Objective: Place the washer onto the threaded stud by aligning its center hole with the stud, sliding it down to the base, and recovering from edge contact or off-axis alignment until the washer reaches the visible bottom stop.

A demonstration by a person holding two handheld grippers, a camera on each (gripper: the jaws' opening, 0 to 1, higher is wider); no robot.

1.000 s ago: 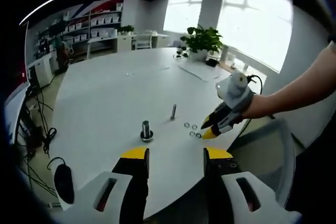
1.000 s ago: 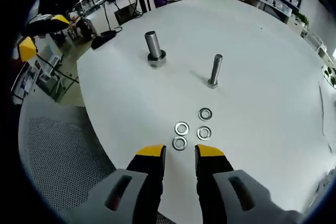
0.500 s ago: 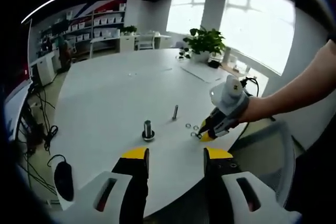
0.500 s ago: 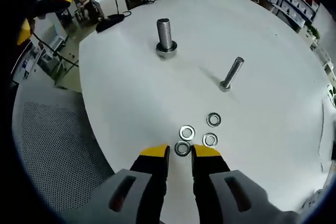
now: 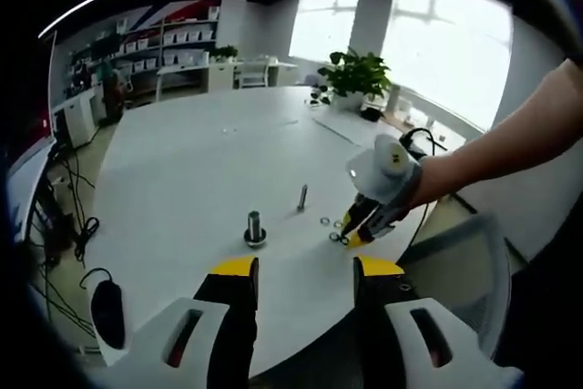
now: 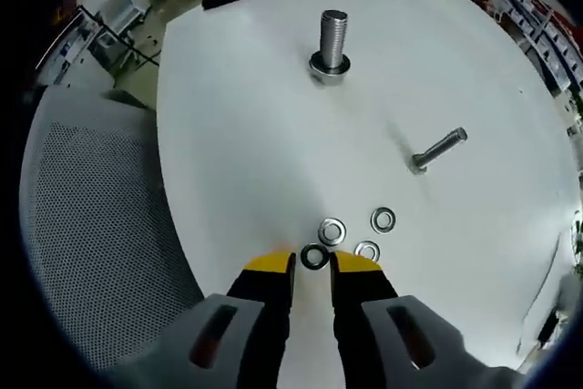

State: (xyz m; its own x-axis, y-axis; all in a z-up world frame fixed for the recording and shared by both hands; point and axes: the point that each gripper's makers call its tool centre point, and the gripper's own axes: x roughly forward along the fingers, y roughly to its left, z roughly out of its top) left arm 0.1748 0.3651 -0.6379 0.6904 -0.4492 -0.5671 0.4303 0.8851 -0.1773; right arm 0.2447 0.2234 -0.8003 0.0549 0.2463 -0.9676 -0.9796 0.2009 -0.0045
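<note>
Four washers lying flat in a tight cluster on the white round table [image 6: 228, 134], seen in the right gripper view just ahead of the yellow jaw tips. Nearest washer [image 6: 314, 257] sitting in the gap between the two tips of the right gripper [image 6: 312, 263], darker than the rest; whether gripped or merely straddled cannot be told. Jaws standing a narrow gap apart, roughly one washer wide. Second washer [image 6: 332, 230] at 1 o'clock from the nearest, just beside it. Third washer [image 6: 367, 250] at 3 o'clock, beside the right-hand jaw tip. Fourth washer [image 6: 383, 220] at 2 o'clock, outermost of the group.

Thin stud [image 6: 438, 149] at 1 o'clock from the cluster, apart from it, bare of any washer, appearing tilted in this rolled view. Thick bolt [image 6: 332, 41] at 12 o'clock, well apart, upright on a wide collar. Mesh chair seat [image 6: 91, 225] at 9 o'clock, off the table edge.

In the left gripper view: left gripper [image 5: 305, 271] held off the near table edge, jaws wide apart, nothing between them. Right gripper [image 5: 351, 237] entering from 3 o'clock, tips down at the washers [image 5: 333, 230]. Thin stud [image 5: 301, 197] upright at 11 o'clock from those washers; thick bolt [image 5: 254, 228] at 9 o'clock. Potted plant [image 5: 357, 75] at the far edge, 12 o'clock. Shelves [image 5: 164, 47] along the far wall at 11 o'clock.
</note>
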